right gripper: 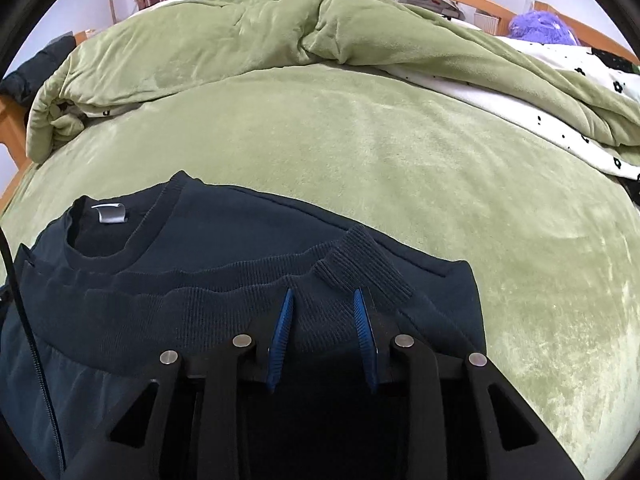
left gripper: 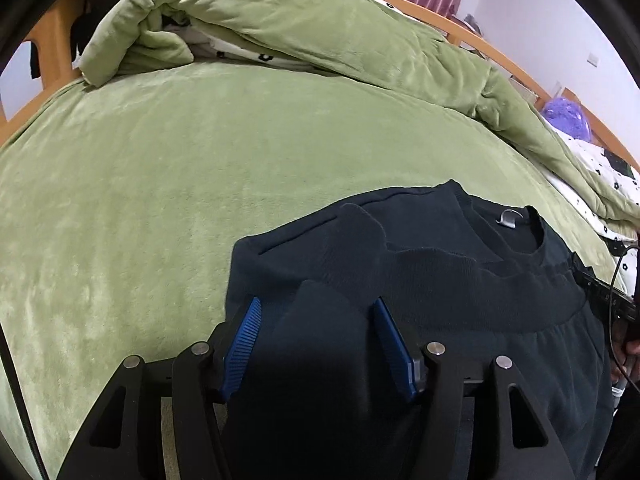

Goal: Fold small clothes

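On the green bed [right gripper: 400,152], toward 6 o'clock in both views, lies the dark sweatshirt [right gripper: 208,240], hem folded up near the collar. My left fingers [left gripper: 316,312] and right fingers [right gripper: 322,300] both stand apart, gripping nothing. Lifting carelessly could drag the hem and undo the fold.

We see soft, even indoor light, no glare. Green blanket [left gripper: 168,184] bright, nap sharp. Dark sweater [right gripper: 224,240] underexposed, folds hard to read near bottom. Strong fisheye bending; black vignette at corners. Bed frame [left gripper: 516,60] curved, slightly soft.
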Demonstrator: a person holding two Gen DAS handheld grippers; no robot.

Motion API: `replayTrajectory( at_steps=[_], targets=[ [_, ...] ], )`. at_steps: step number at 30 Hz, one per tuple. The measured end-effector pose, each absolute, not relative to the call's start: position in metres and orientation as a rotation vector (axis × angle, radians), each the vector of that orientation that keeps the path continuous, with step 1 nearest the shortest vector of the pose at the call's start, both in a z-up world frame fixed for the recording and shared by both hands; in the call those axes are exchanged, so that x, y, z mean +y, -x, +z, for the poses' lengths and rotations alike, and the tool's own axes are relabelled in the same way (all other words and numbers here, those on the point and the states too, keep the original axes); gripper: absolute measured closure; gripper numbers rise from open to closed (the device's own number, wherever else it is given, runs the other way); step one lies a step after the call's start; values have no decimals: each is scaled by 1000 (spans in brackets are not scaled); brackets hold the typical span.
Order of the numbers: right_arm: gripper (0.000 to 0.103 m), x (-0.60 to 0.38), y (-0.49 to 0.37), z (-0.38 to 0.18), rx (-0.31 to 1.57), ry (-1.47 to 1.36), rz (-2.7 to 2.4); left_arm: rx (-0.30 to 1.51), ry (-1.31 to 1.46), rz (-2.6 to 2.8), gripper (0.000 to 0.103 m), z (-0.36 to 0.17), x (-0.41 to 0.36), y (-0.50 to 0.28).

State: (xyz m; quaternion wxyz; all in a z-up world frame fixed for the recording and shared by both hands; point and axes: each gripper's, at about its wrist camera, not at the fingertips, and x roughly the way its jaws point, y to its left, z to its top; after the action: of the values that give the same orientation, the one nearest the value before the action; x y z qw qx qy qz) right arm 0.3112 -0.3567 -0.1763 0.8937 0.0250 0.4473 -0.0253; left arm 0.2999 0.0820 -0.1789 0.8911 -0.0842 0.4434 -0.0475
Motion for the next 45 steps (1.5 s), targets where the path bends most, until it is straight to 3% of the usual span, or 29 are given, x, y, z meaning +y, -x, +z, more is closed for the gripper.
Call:
replayTrajectory(
  at_steps=[11, 15, 22, 39, 45],
  targets=[
    [69, -359, -300, -167, 924, -86, -30, 916, 108, -55, 44, -169, 76, -284],
    [55, -348, -281, -151, 918, -70, -42, 908, 102, -47, 44, -157, 79, -268],
    [55, -310, -230, -106, 880, -10, 13, 856, 91, -35, 34, -118, 82, -224],
    [53, -218, -137, -1, 761, 15, 97, 756, 61, 8, 33, -54, 99, -114],
    [42, -184, -116, -12, 763, 2, 174, 761, 95, 61, 33, -39, 125, -91]
  ],
)
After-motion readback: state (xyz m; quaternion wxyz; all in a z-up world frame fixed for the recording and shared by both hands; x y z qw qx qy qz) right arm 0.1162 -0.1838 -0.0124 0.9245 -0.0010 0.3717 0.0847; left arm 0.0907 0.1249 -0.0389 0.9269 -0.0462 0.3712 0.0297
